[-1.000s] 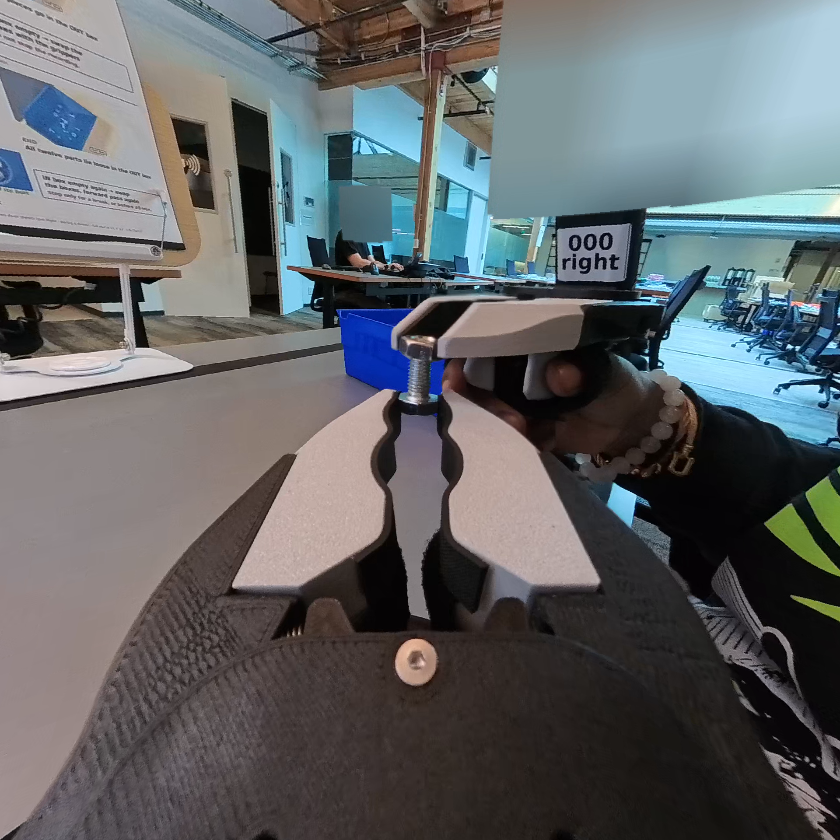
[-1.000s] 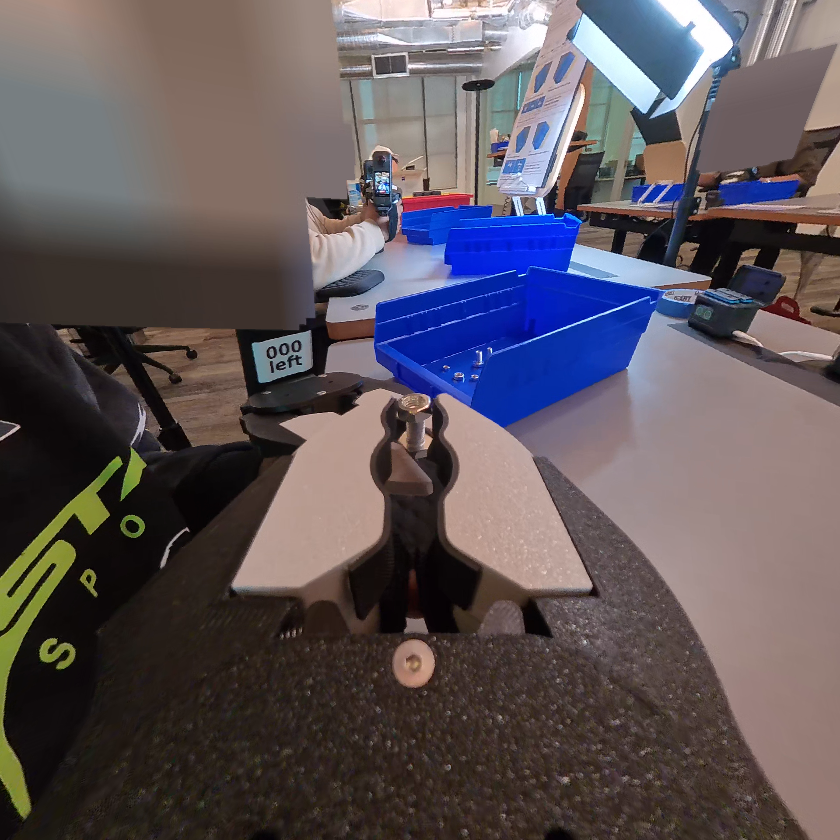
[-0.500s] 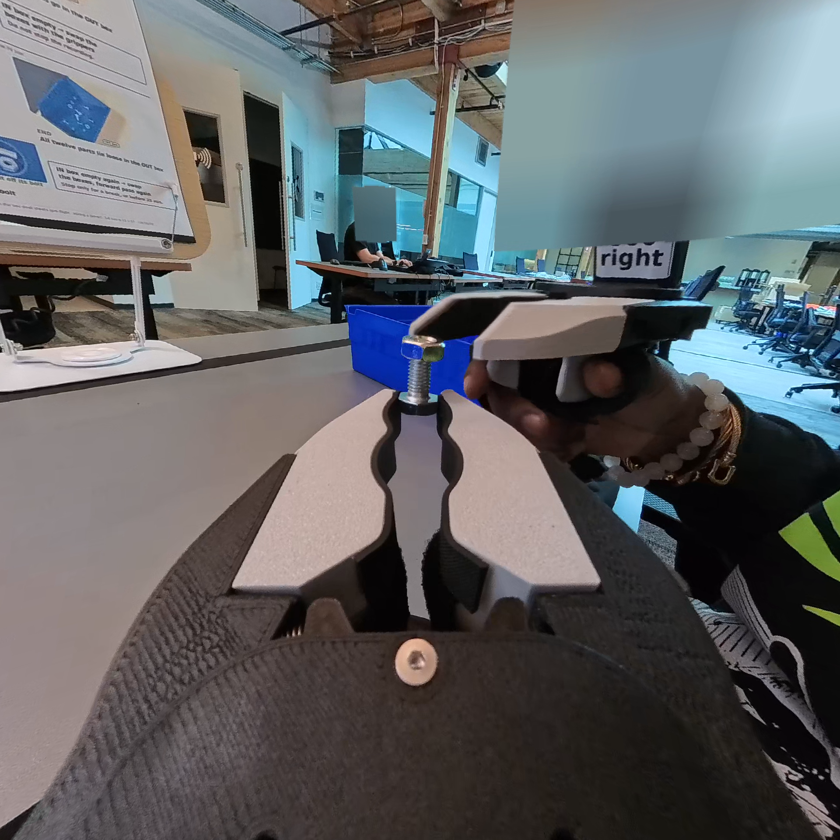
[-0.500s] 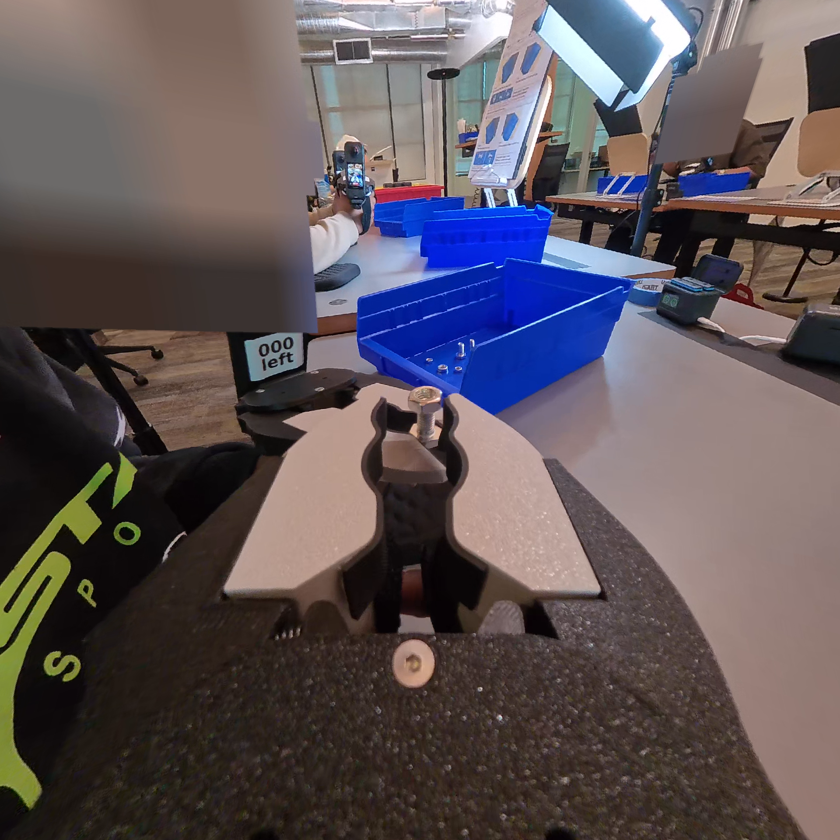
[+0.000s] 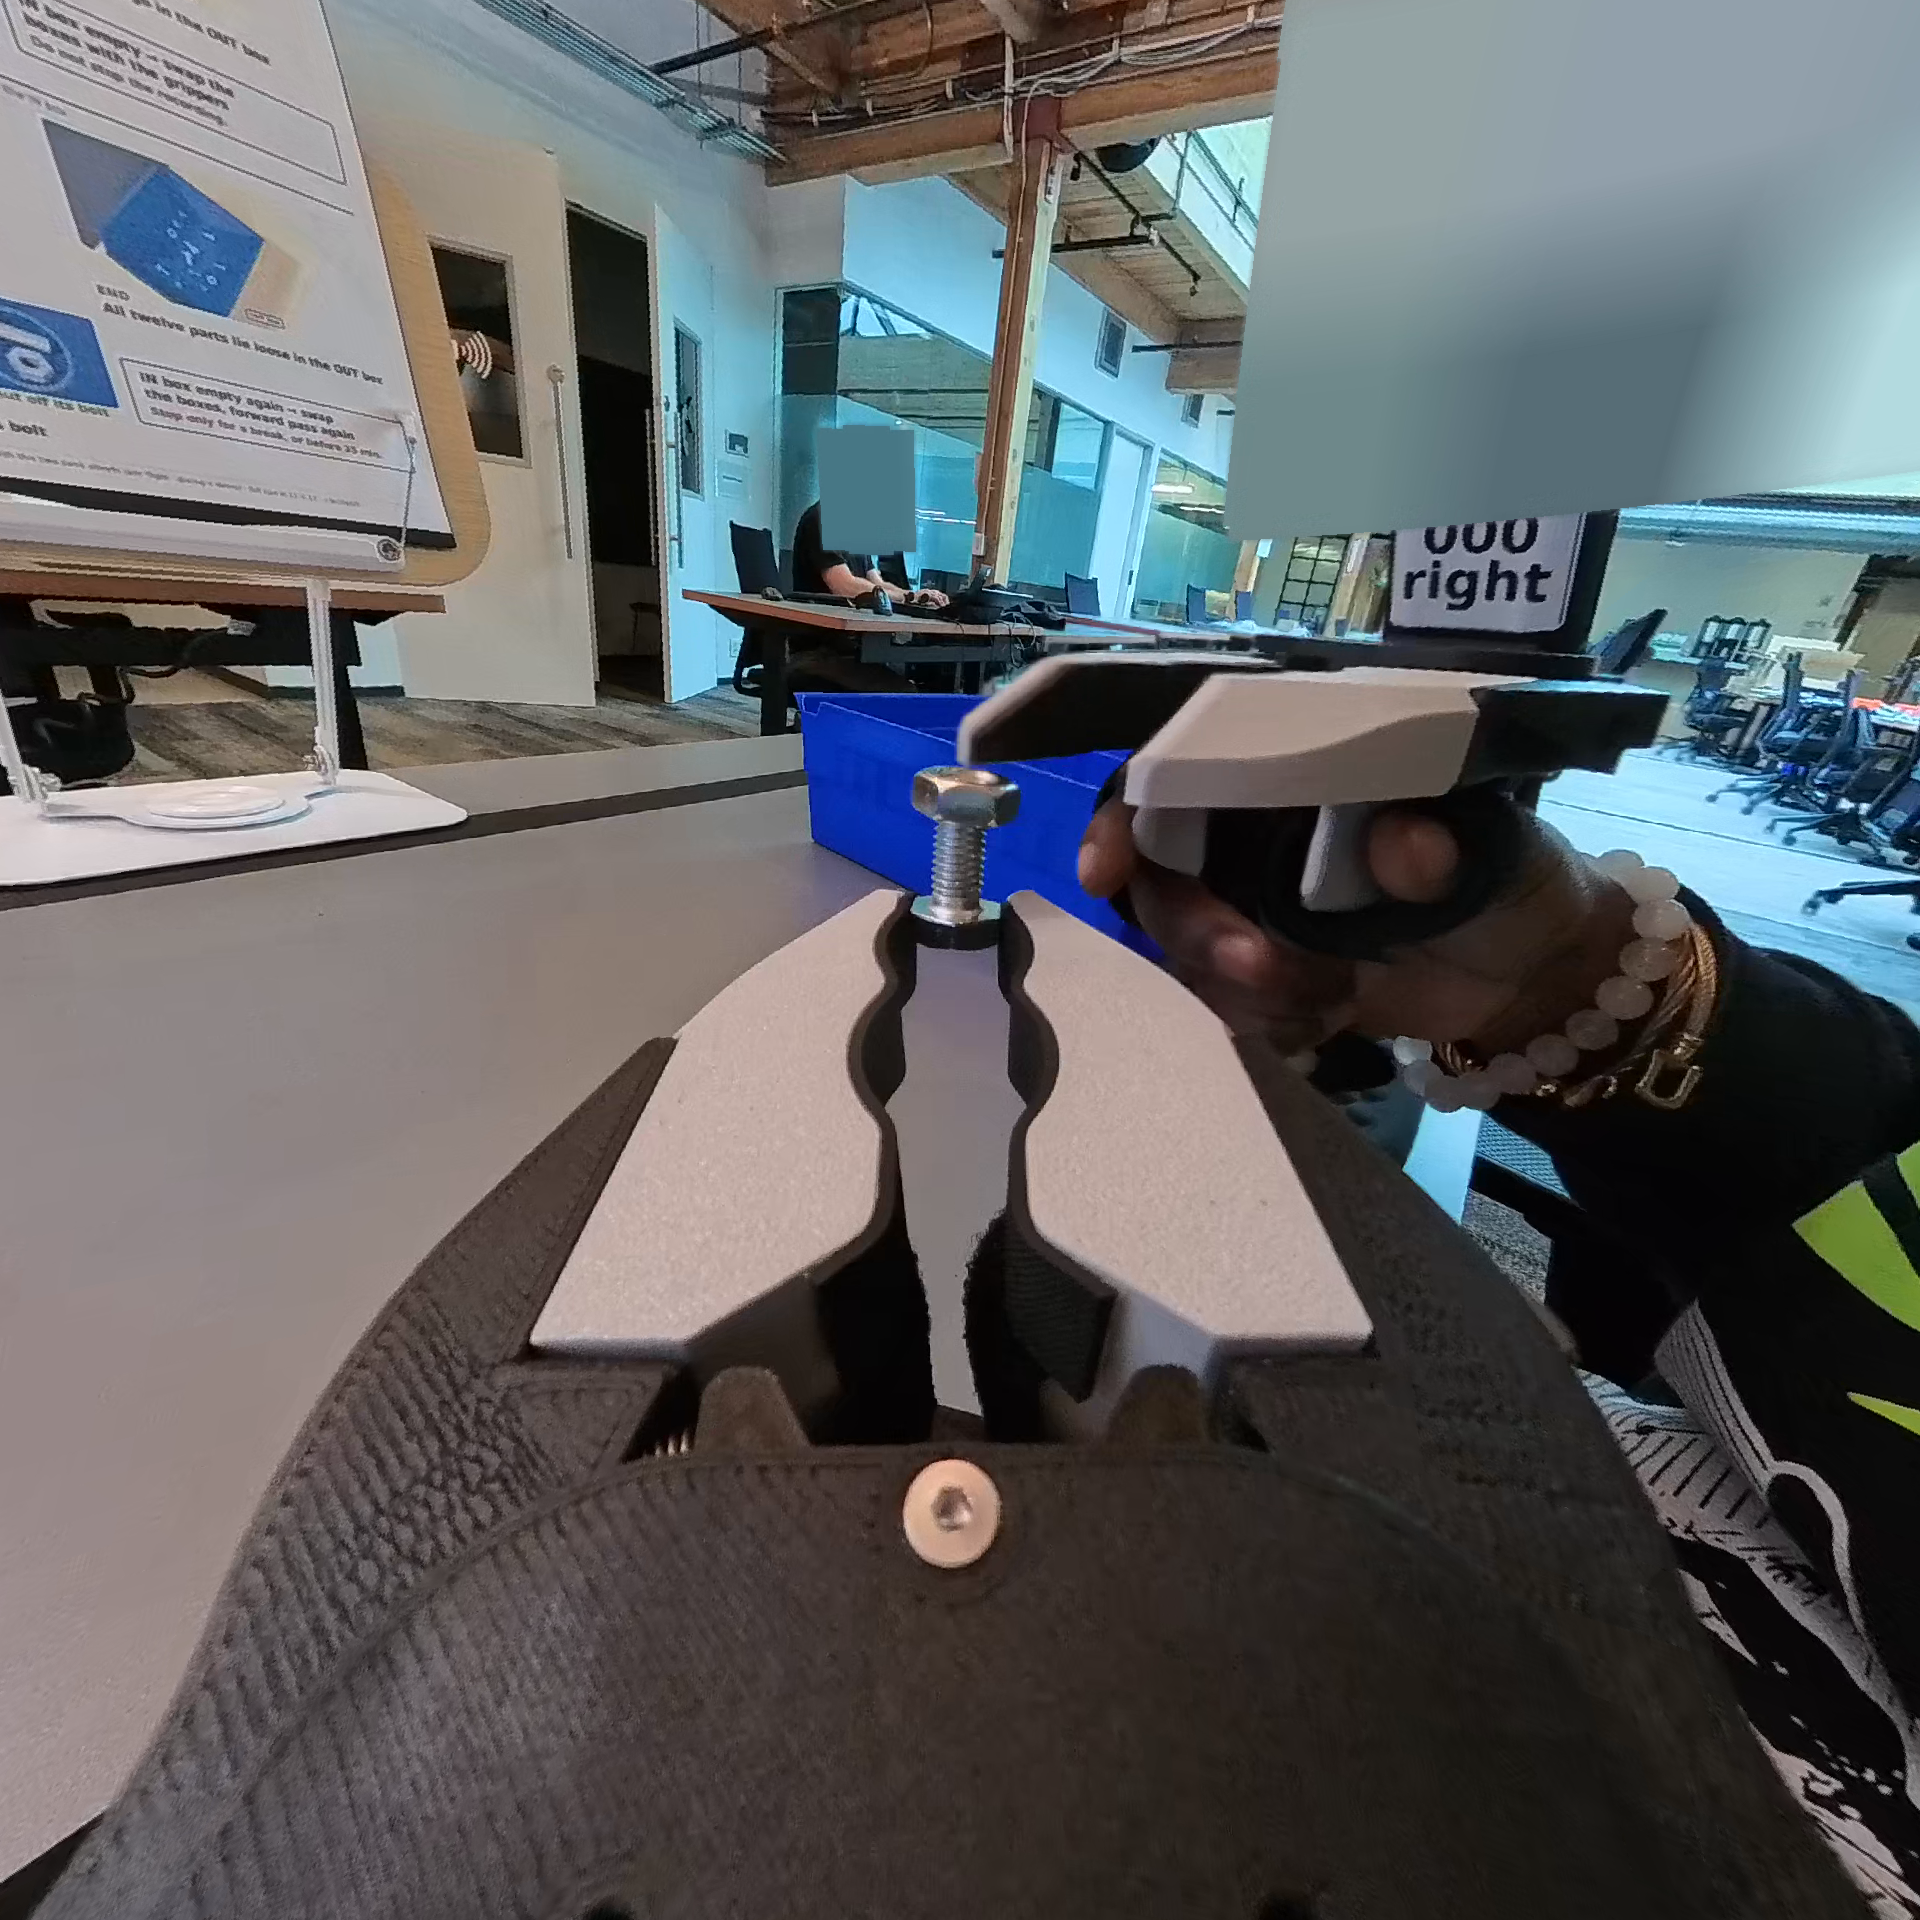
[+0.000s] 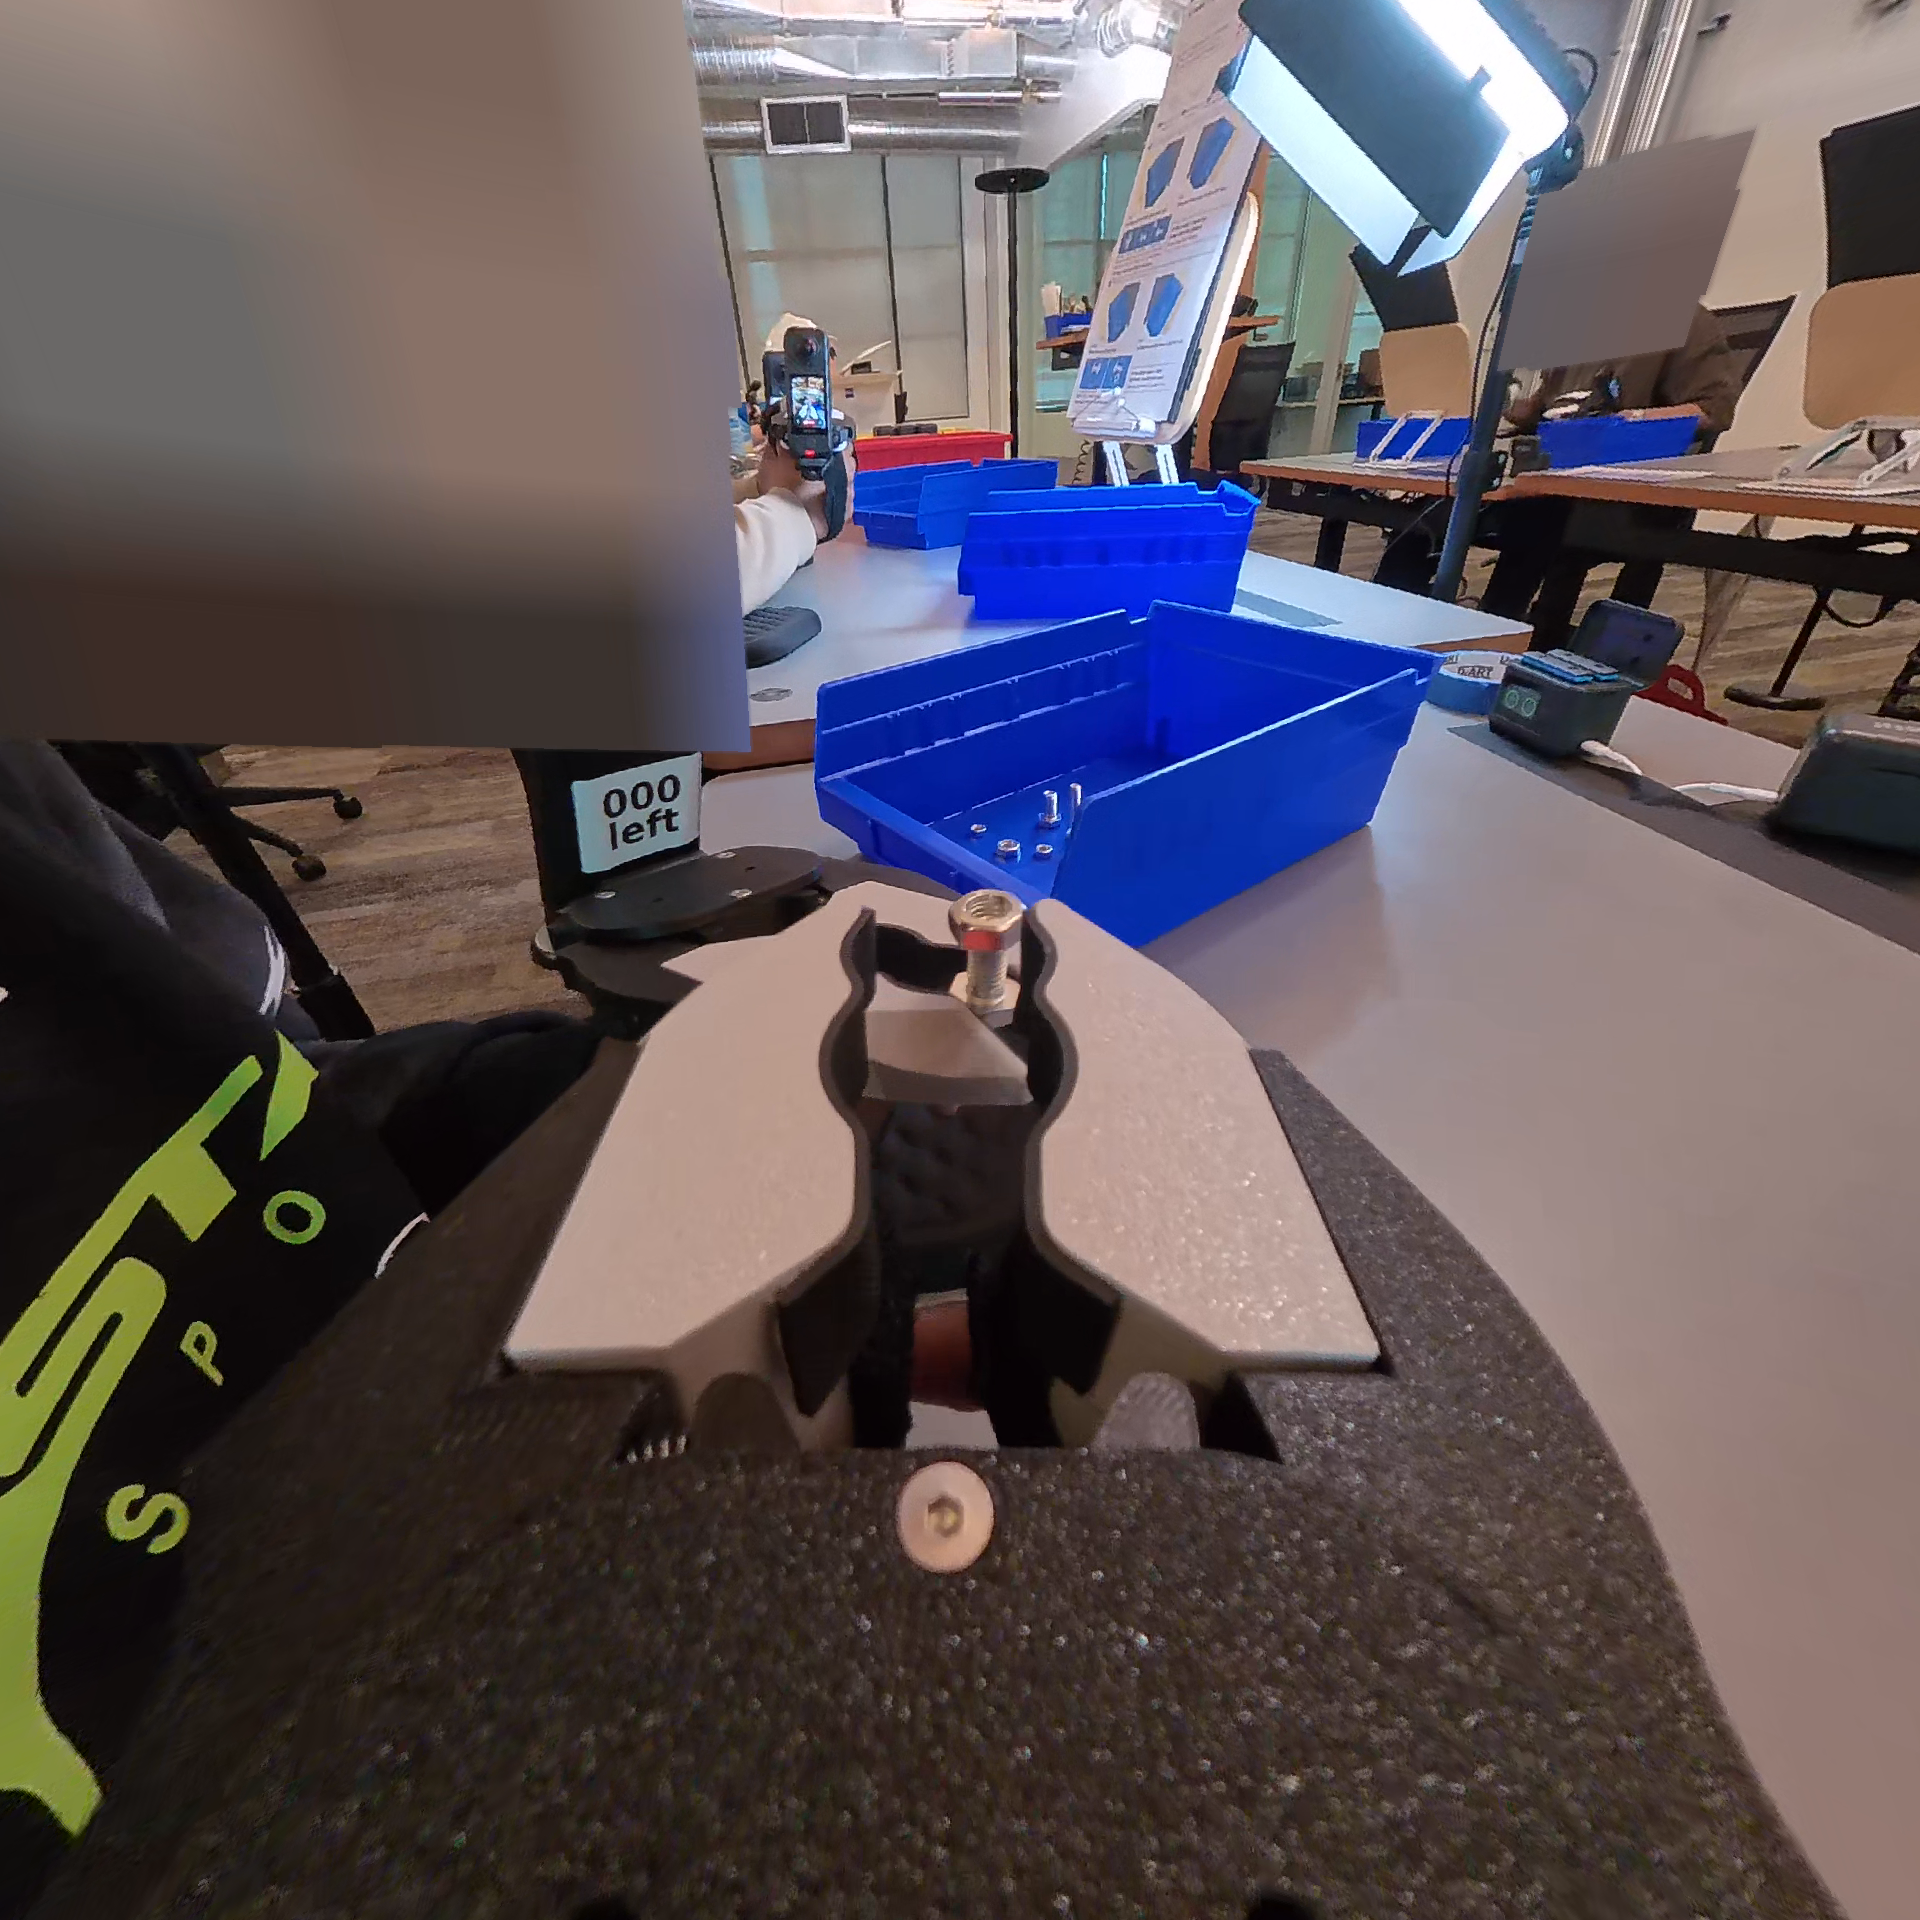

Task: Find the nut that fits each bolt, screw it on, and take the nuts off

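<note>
Left tongs [image 5: 956, 925] are closed on the hex head of the bolt [image 5: 958, 868], both pads pressed to it, so the threaded shank stands upright just past the fingertips. The nut [image 5: 964, 798] sits at the very top of the thread; from the right wrist view its bore shows from above. Right tongs [image 6: 945, 925] are open, level with the nut and wider than it. The nut lies close against one finger [image 6: 1049, 935], with clear space to the other, and neither pad presses on it. I cannot tell whether that near finger touches it.

My guess is that the nut hangs on its last turns. If so, one more twist could free it with nothing clamped on it, and it would drop onto the tabletop [image 5: 416, 1039] and roll. Because the right tongs sit off-centre, closing them as they stand would likely shove the nut sideways first, tilting the bolt in the left grip or twisting it out.

Beyond the fingertips, on the same tabletop, stands a blue bin [image 6: 1247, 831] with a few loose bolts and nuts [image 6: 1023, 831] on its floor.
</note>
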Demonstrator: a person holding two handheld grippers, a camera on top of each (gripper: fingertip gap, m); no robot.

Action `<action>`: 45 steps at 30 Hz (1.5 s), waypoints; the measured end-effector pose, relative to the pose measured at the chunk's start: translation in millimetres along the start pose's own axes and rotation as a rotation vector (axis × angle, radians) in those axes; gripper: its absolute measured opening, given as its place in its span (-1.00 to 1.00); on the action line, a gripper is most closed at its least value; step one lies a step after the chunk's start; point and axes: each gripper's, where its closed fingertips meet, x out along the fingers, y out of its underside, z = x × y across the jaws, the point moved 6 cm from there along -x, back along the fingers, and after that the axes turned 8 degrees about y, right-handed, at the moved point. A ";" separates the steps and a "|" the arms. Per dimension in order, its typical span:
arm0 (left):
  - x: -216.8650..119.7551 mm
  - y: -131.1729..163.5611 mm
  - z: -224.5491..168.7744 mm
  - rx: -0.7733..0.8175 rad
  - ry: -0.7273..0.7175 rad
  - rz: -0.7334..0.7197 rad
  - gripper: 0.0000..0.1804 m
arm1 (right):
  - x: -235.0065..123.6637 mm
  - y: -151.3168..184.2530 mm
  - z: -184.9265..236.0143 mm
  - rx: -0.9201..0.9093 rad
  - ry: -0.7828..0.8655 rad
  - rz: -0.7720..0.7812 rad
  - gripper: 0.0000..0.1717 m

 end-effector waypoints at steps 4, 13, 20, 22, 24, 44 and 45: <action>0.6 0.3 -0.7 0.005 0.004 0.005 -0.84 | 6.6 1.7 0.0 -0.004 -0.015 0.011 -0.59; 0.3 0.3 0.5 -0.004 -0.002 0.002 -0.84 | -0.5 1.0 1.4 -0.001 -0.010 0.014 -0.67; 1.0 0.8 -0.4 0.003 0.001 0.009 -0.84 | 7.3 2.2 0.9 -0.007 -0.019 0.013 -0.57; 0.5 0.6 0.3 -0.002 -0.002 0.005 -0.84 | 6.8 3.0 1.7 -0.008 -0.021 0.020 -0.59; 0.5 0.8 0.6 -0.005 -0.003 0.005 -0.84 | 3.4 2.8 2.0 -0.001 -0.019 0.019 -0.62; 1.1 2.1 0.7 -0.006 -0.002 0.016 -0.84 | -4.7 2.8 2.7 0.014 -0.018 0.002 -0.69; 1.1 2.2 0.6 -0.007 -0.001 0.016 -0.84 | -6.6 2.8 2.5 0.017 -0.016 -0.001 -0.70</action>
